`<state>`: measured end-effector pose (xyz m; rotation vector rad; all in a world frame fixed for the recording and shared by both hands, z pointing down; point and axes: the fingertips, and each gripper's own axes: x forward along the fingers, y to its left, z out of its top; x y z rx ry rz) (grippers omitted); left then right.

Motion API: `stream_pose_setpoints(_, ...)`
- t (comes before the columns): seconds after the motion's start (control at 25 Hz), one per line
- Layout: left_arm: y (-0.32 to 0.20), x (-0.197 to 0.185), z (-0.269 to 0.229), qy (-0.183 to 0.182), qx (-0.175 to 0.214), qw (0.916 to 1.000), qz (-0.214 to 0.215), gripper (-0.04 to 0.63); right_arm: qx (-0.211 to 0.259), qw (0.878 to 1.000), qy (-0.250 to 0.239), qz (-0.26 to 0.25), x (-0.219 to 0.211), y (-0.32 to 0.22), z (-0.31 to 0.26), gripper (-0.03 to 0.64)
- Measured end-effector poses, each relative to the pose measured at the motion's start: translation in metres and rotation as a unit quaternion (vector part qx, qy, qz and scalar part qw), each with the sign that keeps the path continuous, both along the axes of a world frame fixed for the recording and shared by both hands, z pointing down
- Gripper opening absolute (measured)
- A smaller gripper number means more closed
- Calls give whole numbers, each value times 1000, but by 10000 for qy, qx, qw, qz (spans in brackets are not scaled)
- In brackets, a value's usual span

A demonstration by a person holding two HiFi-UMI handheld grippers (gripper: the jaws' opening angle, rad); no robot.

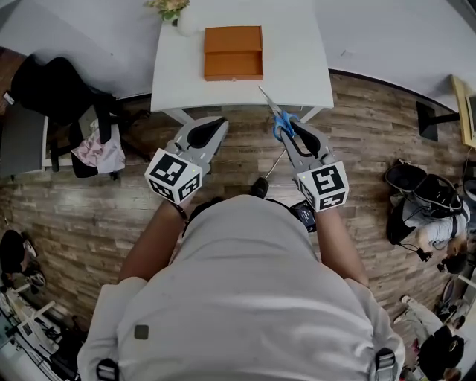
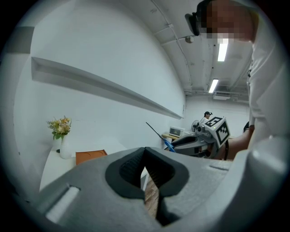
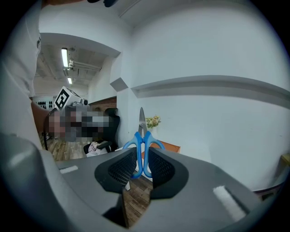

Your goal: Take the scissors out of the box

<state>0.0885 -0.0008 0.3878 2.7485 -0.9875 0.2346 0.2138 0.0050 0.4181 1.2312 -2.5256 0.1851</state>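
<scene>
Blue-handled scissors point(image 1: 280, 121) are clamped by the handles in my right gripper point(image 1: 287, 128), their blades pointing up and away towards the table's near edge. In the right gripper view the scissors point(image 3: 142, 141) stand upright between the pads of that gripper point(image 3: 141, 155). An orange box point(image 1: 233, 52) lies on the white table point(image 1: 297, 71), apart from both grippers. My left gripper point(image 1: 218, 123) hangs over the floor in front of the table, jaws shut and empty. The left gripper view shows its closed tips point(image 2: 145, 152), the box point(image 2: 90, 156) and the scissors point(image 2: 166, 143) off to the right.
A vase of flowers point(image 1: 172, 10) stands at the table's far left corner. A black chair with clothes point(image 1: 71, 100) is left of the table. Bags point(image 1: 420, 190) and a person point(image 1: 439, 234) are on the wood floor at the right.
</scene>
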Motion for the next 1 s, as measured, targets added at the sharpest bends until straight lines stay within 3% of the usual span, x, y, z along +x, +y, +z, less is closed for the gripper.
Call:
stream_pose_setpoints(0.52, 77, -104, -13, 113, 29, 9999, 90, 5, 142, 9996, -15, 231, -89, 68, -16, 98)
stream_pose_setpoints(1.0, 124, -140, -12, 230, 40, 9987, 443, 5, 199, 9982, -70, 569, -129, 136, -17, 100)
